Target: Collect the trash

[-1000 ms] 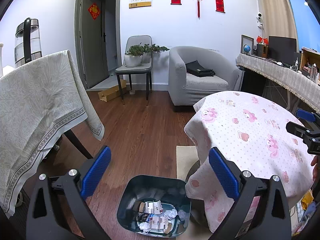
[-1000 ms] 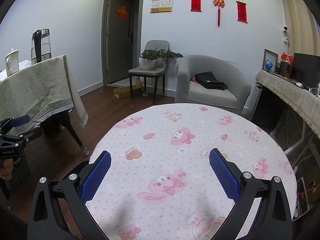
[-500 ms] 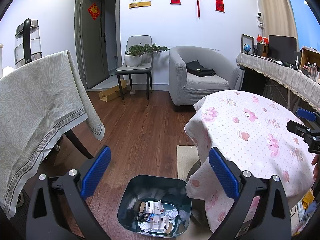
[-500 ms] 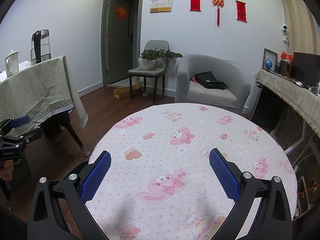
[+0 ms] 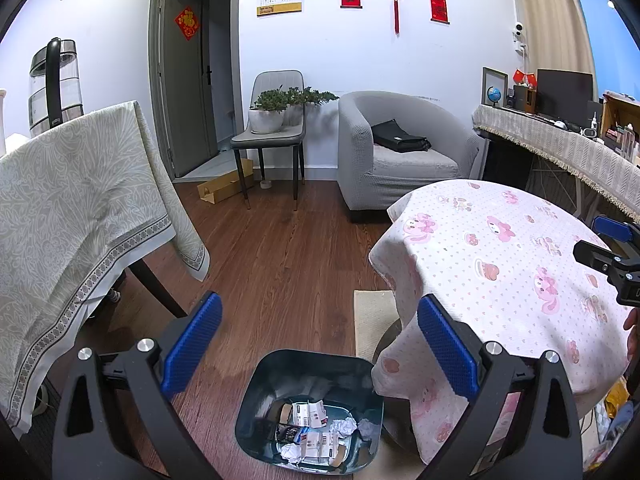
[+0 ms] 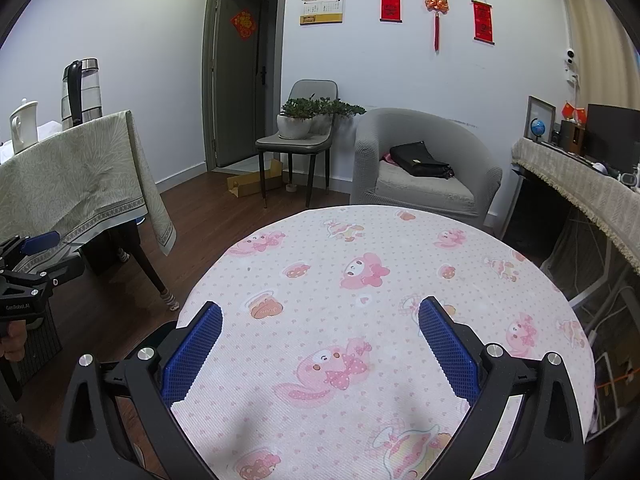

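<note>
A dark blue-grey trash bin (image 5: 276, 376) stands on the wood floor beside the round table. Crumpled paper and small cartons (image 5: 316, 428) lie in its bottom. My left gripper (image 5: 320, 348) is open and empty, held above the bin's near side. My right gripper (image 6: 320, 352) is open and empty, held over the round table with the pink cartoon cloth (image 6: 380, 280). The part of the cloth I see has nothing on it. The right gripper also shows at the right edge of the left wrist view (image 5: 612, 248), and the left gripper shows at the left edge of the right wrist view (image 6: 28, 264).
A table with a green-grey cloth (image 5: 68, 208) stands at the left with a kettle (image 5: 56, 84) on it. A grey armchair (image 5: 400, 160), a chair with potted plants (image 5: 276, 128) and a long side table (image 5: 568, 152) stand further back. A beige mat (image 5: 372, 320) lies under the round table.
</note>
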`<state>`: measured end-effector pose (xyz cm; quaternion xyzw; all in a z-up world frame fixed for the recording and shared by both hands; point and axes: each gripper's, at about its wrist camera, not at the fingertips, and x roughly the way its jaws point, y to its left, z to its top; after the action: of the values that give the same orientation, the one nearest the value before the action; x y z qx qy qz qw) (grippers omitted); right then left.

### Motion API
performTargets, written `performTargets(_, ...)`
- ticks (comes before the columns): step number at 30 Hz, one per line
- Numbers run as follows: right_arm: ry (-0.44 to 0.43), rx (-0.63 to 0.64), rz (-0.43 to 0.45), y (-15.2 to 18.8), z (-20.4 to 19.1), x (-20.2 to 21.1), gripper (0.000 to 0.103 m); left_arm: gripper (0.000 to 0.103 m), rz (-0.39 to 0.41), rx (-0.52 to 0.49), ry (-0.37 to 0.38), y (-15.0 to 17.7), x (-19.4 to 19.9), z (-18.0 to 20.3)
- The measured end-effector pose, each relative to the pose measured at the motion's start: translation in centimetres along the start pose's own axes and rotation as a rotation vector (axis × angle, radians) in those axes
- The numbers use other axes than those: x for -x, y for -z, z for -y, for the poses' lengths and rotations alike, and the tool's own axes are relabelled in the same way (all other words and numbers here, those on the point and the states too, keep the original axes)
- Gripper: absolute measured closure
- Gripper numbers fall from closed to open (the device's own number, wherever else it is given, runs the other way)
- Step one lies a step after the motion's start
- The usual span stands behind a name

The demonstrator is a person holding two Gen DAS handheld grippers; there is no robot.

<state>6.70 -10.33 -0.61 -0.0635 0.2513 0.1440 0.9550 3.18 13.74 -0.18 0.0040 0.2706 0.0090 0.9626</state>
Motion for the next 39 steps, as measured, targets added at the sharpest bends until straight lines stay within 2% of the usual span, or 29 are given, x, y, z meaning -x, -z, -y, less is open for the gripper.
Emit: performTargets(39, 0.0, -0.001, -0.001, -0.03, -0.03, 0.0, 0.004, 0.003, -0.006, 0.003, -0.009, 0.1, -0.22, -0.86)
